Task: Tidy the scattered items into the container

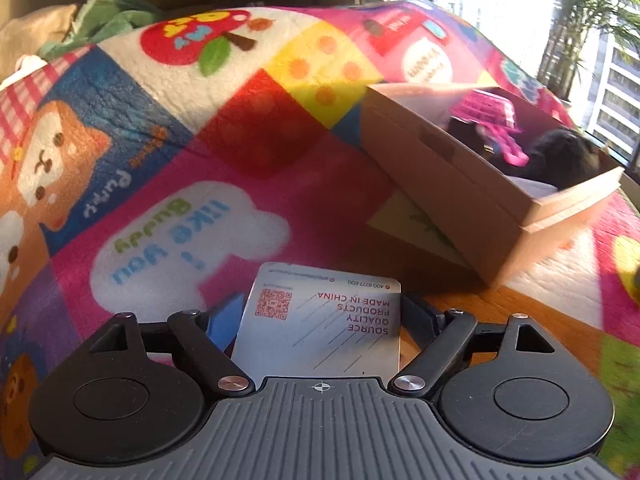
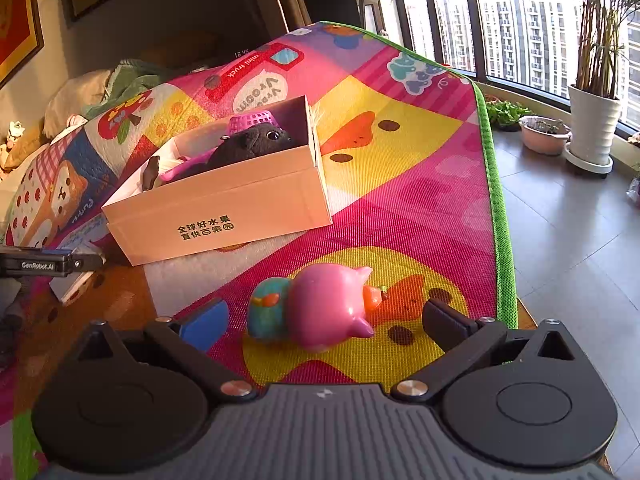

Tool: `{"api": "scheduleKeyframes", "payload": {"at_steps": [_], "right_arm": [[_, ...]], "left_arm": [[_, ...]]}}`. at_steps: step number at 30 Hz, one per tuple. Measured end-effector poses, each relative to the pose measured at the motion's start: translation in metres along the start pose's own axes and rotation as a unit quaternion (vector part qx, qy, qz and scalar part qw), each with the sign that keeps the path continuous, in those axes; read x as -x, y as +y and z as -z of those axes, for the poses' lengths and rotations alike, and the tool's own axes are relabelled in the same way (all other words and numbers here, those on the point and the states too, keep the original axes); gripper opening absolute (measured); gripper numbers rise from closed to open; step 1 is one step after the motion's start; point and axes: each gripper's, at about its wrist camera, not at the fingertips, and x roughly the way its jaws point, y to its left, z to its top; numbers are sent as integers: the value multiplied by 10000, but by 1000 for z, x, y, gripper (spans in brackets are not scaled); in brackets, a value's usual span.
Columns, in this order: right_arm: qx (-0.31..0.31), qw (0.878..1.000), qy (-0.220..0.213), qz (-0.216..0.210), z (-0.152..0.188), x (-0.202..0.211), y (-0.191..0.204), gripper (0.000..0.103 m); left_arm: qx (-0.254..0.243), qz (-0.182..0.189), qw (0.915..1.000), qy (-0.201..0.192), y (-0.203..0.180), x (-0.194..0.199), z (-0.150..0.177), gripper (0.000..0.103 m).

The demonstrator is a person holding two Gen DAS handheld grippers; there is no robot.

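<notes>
I work on the big colourful play mat (image 2: 400,208) with cartoon animals, which lies on the floor and carries everything here. On it, ahead of my right claw, stands the beige cardboard box (image 2: 224,216) with black printed characters on its side; it is open at the top, and a black plush toy (image 2: 248,146) and a pink plastic mesh basket (image 2: 254,121) are already inside. The same box (image 1: 448,184) shows to the front right of my left claw. My right claw (image 2: 324,320) is spread wide, and the glossy pink pig figure with a turquoise body (image 2: 316,308) lies on its side on the mat between the fingers, but the pads do not touch it yet. My left claw (image 1: 316,320) has a grey printed card with a red QR code (image 1: 328,320) standing between its fingers; I cannot tell surely if the pads press on the card edges or only stand beside them. I judge that the step in hand is to secure each item and carry it to the box. To do it well, I should close the right claw slowly around the widest part of the pig, because its smooth round surface can slip out. With the thin card, I should keep it upright and release it only when it is over the box opening.
</notes>
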Motion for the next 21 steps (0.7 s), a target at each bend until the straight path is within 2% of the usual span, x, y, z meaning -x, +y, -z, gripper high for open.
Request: {"api": "scheduleKeyframes", "payload": {"at_steps": [2, 5, 7, 10, 13, 14, 17, 19, 21], "right_arm": [[-22, 10000, -11, -17, 0, 0, -1, 103], [-42, 10000, -25, -29, 1, 1, -1, 103], [-48, 10000, -22, -33, 1, 1, -1, 103], [-50, 10000, -15, -33, 1, 0, -1, 103], [-97, 10000, -11, 16, -1, 4, -3, 103], [-102, 9999, -37, 11, -2, 8, -4, 103], [-12, 9995, -173, -256, -7, 24, -1, 103], [134, 9982, -335, -471, -14, 34, 8, 103], [490, 9955, -424, -691, -24, 37, 27, 80]], "left_arm": [[-199, 158, 9997, 39, -18, 11, 9, 88], [-552, 813, 9952, 35, -55, 35, 22, 88], [-903, 1233, 9882, -108, -84, 52, 25, 88], [-1431, 1613, 9760, -314, -124, 63, 23, 89], [-1755, 1555, 9717, -288, -147, 63, 24, 92], [-1828, 1520, 9709, -272, -150, 65, 26, 96], [-1913, 1414, 9712, -154, -152, 73, 42, 97], [-2036, 1167, 9720, -119, -155, 77, 54, 98], [-2205, 807, 9719, -138, -157, 79, 64, 100]]}}
